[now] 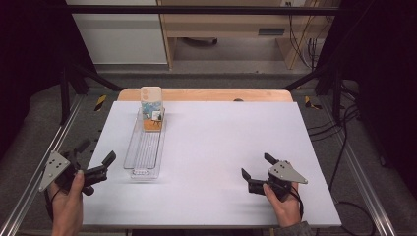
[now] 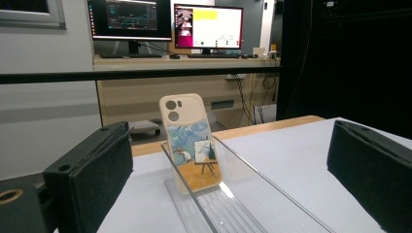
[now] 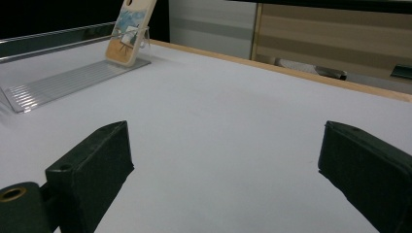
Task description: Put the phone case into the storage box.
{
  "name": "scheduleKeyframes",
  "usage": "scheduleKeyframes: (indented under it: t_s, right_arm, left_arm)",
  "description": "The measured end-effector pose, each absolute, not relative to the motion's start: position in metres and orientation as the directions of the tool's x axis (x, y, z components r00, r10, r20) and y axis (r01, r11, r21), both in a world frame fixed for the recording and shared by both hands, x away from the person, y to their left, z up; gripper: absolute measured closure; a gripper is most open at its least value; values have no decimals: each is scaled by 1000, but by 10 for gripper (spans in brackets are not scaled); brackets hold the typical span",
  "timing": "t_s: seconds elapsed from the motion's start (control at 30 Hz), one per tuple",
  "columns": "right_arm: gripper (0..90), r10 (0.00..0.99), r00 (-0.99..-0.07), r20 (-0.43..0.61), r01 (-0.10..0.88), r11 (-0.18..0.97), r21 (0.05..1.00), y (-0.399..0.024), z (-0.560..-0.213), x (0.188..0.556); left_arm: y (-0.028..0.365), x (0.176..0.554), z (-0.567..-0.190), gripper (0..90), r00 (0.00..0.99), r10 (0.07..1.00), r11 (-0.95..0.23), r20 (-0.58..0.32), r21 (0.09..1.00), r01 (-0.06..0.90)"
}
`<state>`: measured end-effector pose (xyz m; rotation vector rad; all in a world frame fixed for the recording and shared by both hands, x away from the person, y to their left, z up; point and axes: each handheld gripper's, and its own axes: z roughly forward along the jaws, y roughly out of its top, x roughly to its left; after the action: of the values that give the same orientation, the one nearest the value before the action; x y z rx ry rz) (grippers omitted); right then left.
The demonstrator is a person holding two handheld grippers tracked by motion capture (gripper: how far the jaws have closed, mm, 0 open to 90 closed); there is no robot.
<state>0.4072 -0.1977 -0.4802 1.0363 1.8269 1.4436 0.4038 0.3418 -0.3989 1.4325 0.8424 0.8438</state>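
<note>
A cream phone case with a painted picture on its back stands upright, leaning at the far end of a clear plastic tray. The left gripper view has the case straight ahead in the tray. In the right gripper view the case is at the far upper left on the tray. My left gripper rests at the table's left edge, open and empty. Near the front right, my right gripper is open too, with only white tabletop between its jaws.
A white mat covers the wooden table. Metal rails run along both sides. Behind the table stand a wooden desk with monitors and hanging cables.
</note>
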Motion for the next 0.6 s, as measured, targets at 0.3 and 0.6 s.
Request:
scheduleKeyframes:
  t_s: [0.3, 0.6]
  right_arm:
    - [51, 852, -523, 22, 217, 109, 970, -199, -480, 407]
    - [51, 855, -518, 19, 216, 109, 970, -200, -480, 407]
  left_arm:
    - [339, 399, -412, 23, 463, 886, -43, 33, 999, 12]
    - [335, 396, -424, 23, 457, 889, -49, 37, 999, 15]
